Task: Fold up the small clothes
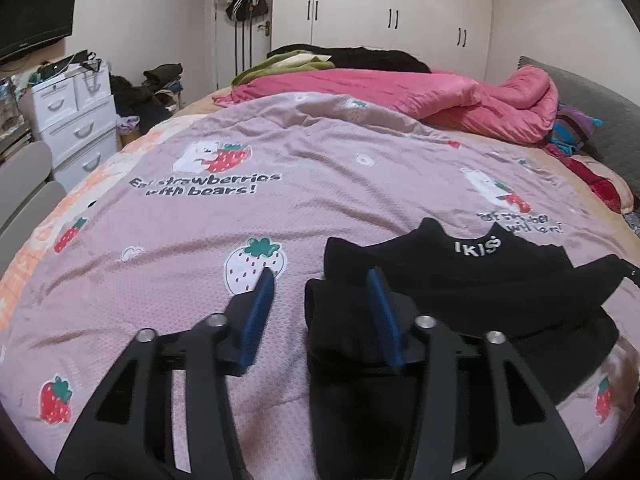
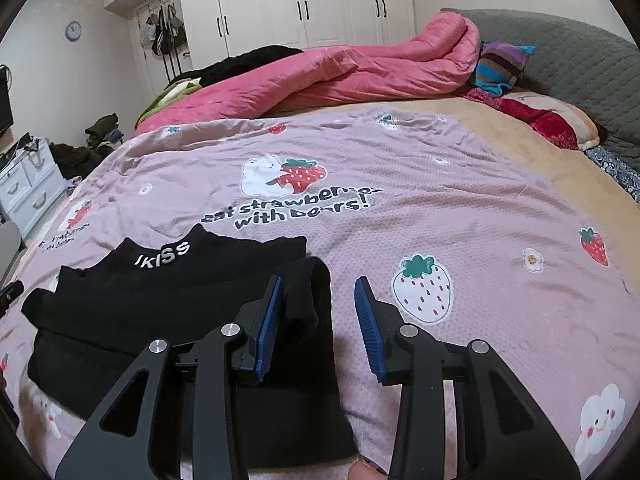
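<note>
A small black top [image 1: 460, 280] with white "IKISS" lettering on its collar lies flat on the pink strawberry-print bedspread [image 1: 240, 220]. In the left wrist view it sits to the right, with one folded sleeve end [image 1: 336, 320] between the jaws of my left gripper [image 1: 320, 280]. That gripper is open; the sleeve rests against the right blue pad only. In the right wrist view the top [image 2: 160, 292] lies to the left, and its other sleeve end [image 2: 308, 300] lies between the jaws of my right gripper [image 2: 319, 286], against the left pad. This gripper is open too.
A crumpled pink duvet [image 2: 340, 72] and dark clothes are heaped along the far side of the bed. A grey headboard [image 2: 560, 48] and a striped pillow [image 2: 500, 64] are at the right. A white drawer unit [image 1: 76, 120] stands left of the bed.
</note>
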Demonstrator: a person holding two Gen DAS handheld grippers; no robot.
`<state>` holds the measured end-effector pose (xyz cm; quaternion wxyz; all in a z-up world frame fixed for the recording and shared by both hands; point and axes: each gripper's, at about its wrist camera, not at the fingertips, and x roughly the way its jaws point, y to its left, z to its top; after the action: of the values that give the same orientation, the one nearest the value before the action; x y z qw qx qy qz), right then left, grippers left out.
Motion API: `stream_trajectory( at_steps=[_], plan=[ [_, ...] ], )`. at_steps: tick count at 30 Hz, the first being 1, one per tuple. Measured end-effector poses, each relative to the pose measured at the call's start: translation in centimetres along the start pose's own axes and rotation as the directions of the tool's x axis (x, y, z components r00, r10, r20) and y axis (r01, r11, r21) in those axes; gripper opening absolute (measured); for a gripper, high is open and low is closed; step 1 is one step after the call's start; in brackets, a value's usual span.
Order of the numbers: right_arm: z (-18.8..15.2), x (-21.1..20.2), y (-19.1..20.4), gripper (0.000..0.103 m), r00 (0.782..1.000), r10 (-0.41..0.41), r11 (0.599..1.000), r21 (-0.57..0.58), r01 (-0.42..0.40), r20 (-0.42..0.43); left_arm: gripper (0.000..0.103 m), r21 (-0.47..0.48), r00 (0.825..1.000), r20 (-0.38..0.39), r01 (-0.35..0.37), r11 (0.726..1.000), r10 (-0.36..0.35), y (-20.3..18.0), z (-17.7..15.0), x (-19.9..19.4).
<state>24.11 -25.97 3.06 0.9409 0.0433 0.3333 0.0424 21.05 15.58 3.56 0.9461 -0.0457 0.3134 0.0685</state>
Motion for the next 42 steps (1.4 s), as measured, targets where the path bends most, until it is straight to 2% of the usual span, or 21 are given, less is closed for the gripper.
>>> stream_trajectory(
  at_steps=[2, 5, 7, 8, 9, 11, 14, 17, 22, 25, 29, 38, 42],
  plan=[
    [-0.4, -1.2, 0.0, 0.037, 0.999, 0.002, 1.000, -0.003, -0.002, 0.034, 0.067, 0.007, 1.000, 0.028, 0.000, 1.000, 0.000, -0.2, 0.0, -1.2],
    [-1.1, -2.7, 0.2, 0.036, 0.998, 0.024, 1.000, -0.014, -0.023, 0.066, 0.068, 0.040, 0.999, 0.051, 0.009, 0.999, -0.011, -0.8, -0.4, -2.6],
    [-1.5, -3.1, 0.6, 0.031, 0.997, 0.058, 0.998, -0.038, -0.057, 0.050, 0.068, 0.060, 0.998, 0.049, 0.035, 0.998, -0.038, -1.5, -1.0, -3.2],
    [-1.8, -3.2, 1.0, 0.024, 0.997, 0.072, 0.996, -0.056, -0.070, 0.035, 0.061, 0.065, 0.998, 0.038, 0.056, 0.996, -0.059, -1.8, -1.2, -3.3],
    [-2.3, -3.2, 1.4, 0.022, 0.996, 0.084, 0.993, -0.078, -0.083, 0.016, 0.040, 0.067, 0.996, 0.026, 0.078, 0.995, -0.080, -2.1, -1.5, -3.4],
    [-2.8, -2.9, 2.2, 0.019, 0.994, 0.106, 0.989, -0.105, -0.107, -0.016, 0.015, 0.075, 0.989, -0.027, 0.149, 0.986, -0.148, -3.2, -2.2, -3.0],
    [-3.9, -1.6, 3.6, 0.019, 0.990, 0.118, 0.980, -0.153, -0.130, -0.082, 0.007, 0.093, 0.966, -0.139, 0.231, 0.968, -0.218, -5.2, -3.8, -1.4],
    [-4.7, 0.2, 4.7, 0.019, 0.987, 0.093, 0.975, -0.191, -0.117, -0.131, 0.006, 0.123, 0.955, -0.204, 0.243, 0.962, -0.216, -6.6, -5.4, 0.0],
    [-4.9, 3.8, 4.9, 0.019, 0.981, 0.057, 0.979, -0.181, -0.092, -0.187, 0.006, 0.145, 0.966, -0.203, 0.192, 0.971, -0.160, -6.7, -6.2, 1.6],
    [-4.1, 5.2, 5.1, 0.019, 0.980, 0.059, 0.982, -0.164, -0.091, -0.189, 0.007, 0.145, 0.971, -0.194, 0.168, 0.975, -0.138, -6.2, -5.7, 2.4],
    [-2.5, 7.1, 5.6, 0.019, 0.981, 0.045, 0.984, -0.161, -0.076, -0.189, 0.007, 0.108, 0.968, -0.211, 0.159, 0.981, -0.134, -5.3, -4.8, 4.1],
    [1.3, 10.6, 5.1, 0.019, 0.981, 0.019, 0.990, -0.136, -0.046, -0.194, 0.007, 0.115, 0.981, -0.175, 0.106, 0.988, -0.085, -4.6, -2.0, 6.7],
    [2.5, 12.3, 4.4, 0.019, 0.979, -0.007, 0.993, -0.120, -0.017, -0.201, 0.007, 0.061, 0.985, -0.154, 0.088, 0.994, -0.077, -2.7, -0.4, 7.3]
  ],
)
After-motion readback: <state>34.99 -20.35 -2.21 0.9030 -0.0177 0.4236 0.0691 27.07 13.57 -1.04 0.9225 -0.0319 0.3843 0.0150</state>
